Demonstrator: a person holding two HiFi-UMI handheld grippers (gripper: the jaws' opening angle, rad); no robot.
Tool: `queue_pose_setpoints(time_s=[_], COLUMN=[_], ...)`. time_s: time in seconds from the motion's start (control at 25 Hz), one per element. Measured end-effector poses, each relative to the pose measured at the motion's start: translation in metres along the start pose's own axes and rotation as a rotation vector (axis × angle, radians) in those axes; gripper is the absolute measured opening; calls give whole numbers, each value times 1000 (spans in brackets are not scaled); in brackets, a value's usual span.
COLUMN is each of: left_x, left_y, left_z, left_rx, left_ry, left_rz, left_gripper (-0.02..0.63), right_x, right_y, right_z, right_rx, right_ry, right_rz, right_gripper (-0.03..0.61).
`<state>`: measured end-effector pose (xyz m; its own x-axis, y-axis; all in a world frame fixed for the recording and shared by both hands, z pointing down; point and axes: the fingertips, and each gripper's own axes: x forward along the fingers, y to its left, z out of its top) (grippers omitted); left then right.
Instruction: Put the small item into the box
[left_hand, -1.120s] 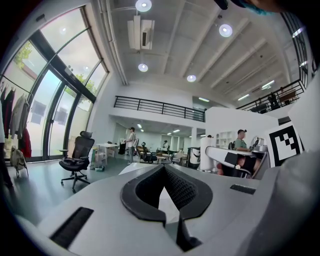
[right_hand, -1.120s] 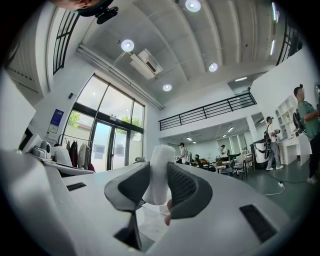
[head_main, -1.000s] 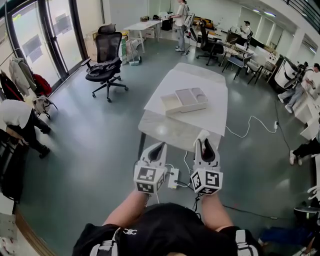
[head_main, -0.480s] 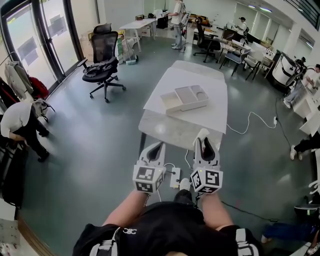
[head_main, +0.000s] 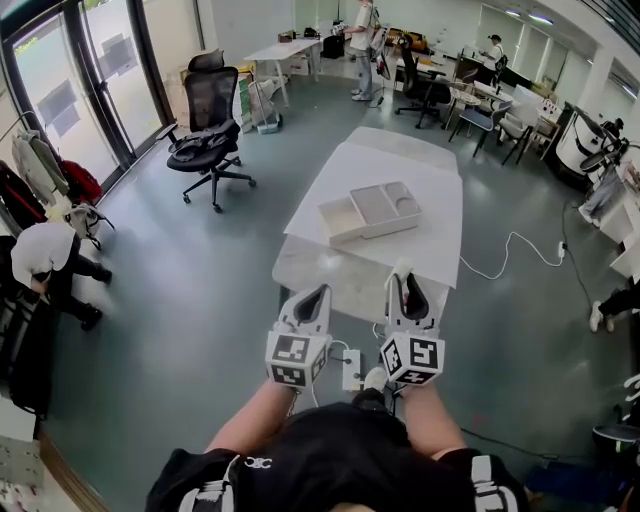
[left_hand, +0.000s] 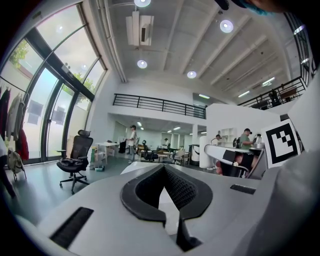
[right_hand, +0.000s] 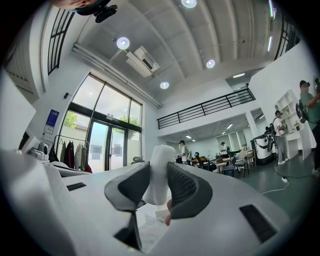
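Note:
A shallow white box with open compartments lies on the white-covered far part of a long table. My right gripper is shut on a small white item that sticks up between its dark pads, also plain in the right gripper view, where the item stands in the right gripper. My left gripper is level beside it, its jaws shut and holding nothing; in the left gripper view the left gripper shows its tips meeting. Both grippers hang over the floor at the table's near edge, well short of the box.
A white power strip lies on the floor under the grippers, and a white cable trails right of the table. A black office chair stands far left. A crouching person is at the left wall; other people and desks fill the back.
Both grippers and the view have moved forward toward the table; its near edge is now just ahead of the fingertips. The right gripper's hold on the white item is unchanged.

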<state>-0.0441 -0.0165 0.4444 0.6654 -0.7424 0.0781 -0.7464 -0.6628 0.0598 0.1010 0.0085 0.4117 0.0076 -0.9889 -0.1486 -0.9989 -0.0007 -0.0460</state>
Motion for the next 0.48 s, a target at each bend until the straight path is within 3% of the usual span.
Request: queue_pose_setpoints(time_s=[0.48], left_x=[111], left_y=[6], left_z=[1], left_rx=[-3], left_ry=[49], left_rz=[53], left_gripper=[5], right_x=[102], right_y=[-69], right_z=[-21], right_rx=[28], right_ry=[45], right_rz=[62], right_gripper=[107])
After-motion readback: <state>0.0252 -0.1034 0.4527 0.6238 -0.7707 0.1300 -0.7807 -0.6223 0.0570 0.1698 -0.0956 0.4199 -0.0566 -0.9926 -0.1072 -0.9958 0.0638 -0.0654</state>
